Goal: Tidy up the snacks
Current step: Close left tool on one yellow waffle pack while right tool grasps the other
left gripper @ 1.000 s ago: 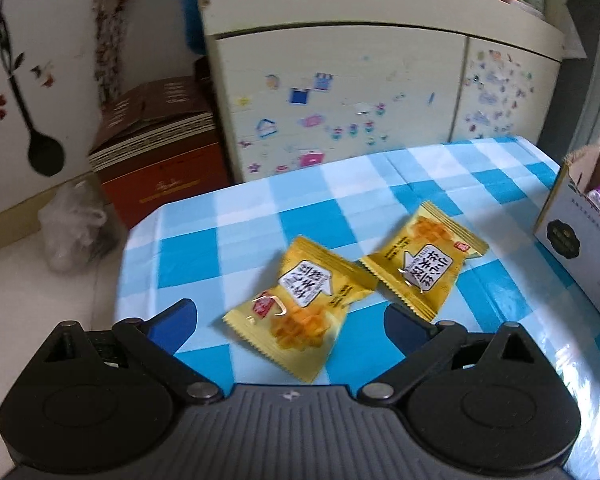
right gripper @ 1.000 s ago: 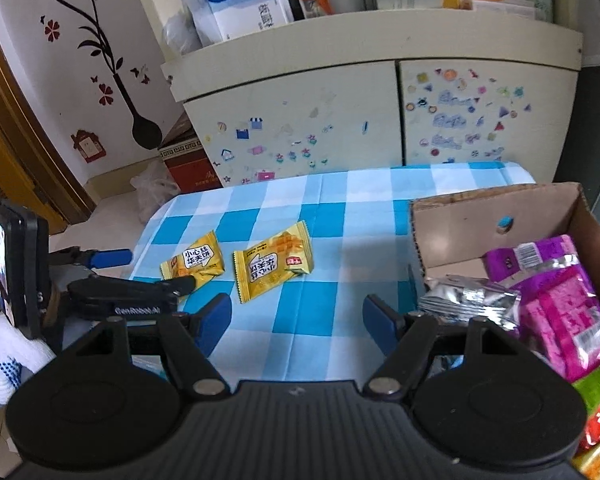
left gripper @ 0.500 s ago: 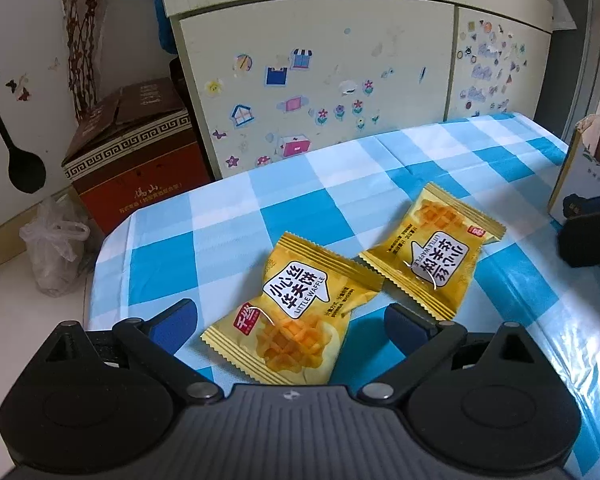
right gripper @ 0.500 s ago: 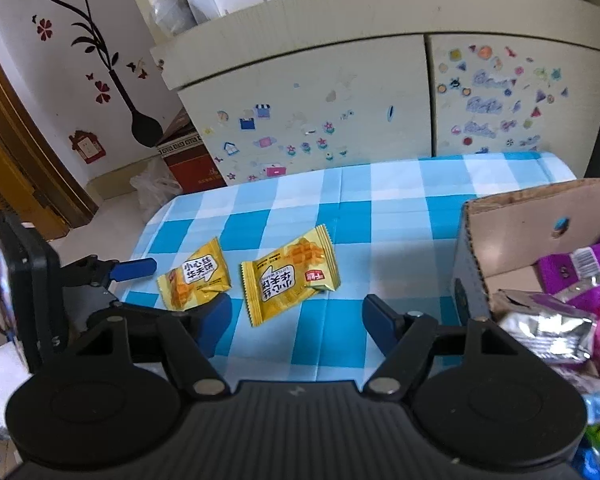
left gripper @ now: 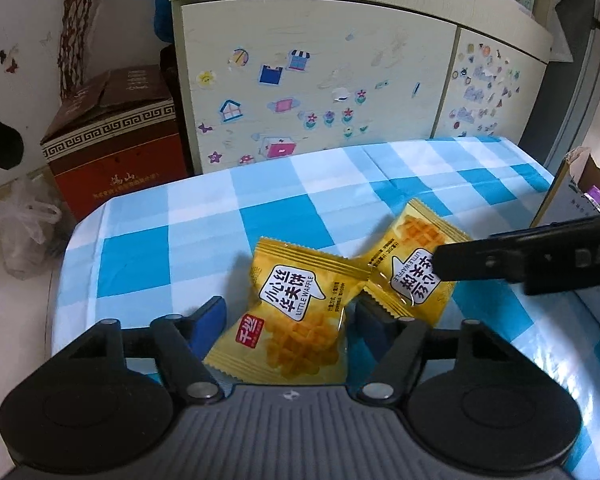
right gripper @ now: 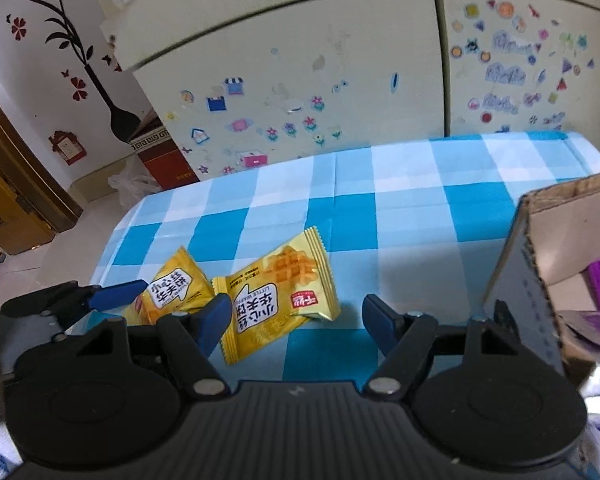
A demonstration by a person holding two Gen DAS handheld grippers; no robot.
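1. Your left gripper (left gripper: 286, 318) is spread wide with the nearer waffle packet (left gripper: 300, 316) lying between the fingers; can't tell if either pad actually touches the wrapper.
2. Your right gripper (right gripper: 296, 320) is also wide open, holding nothing, with the second waffle packet (right gripper: 278, 300) on the checkered tablecloth (right gripper: 400, 208) between its fingers, closer to the left one.
3. At 3 o'clock from the right gripper there's the cardboard box (right gripper: 540, 264). It's cut off by the frame edge, so its purple contents are hard to make out.
4. Way back at 12 o'clock: the stickered cabinet (right gripper: 340, 80).
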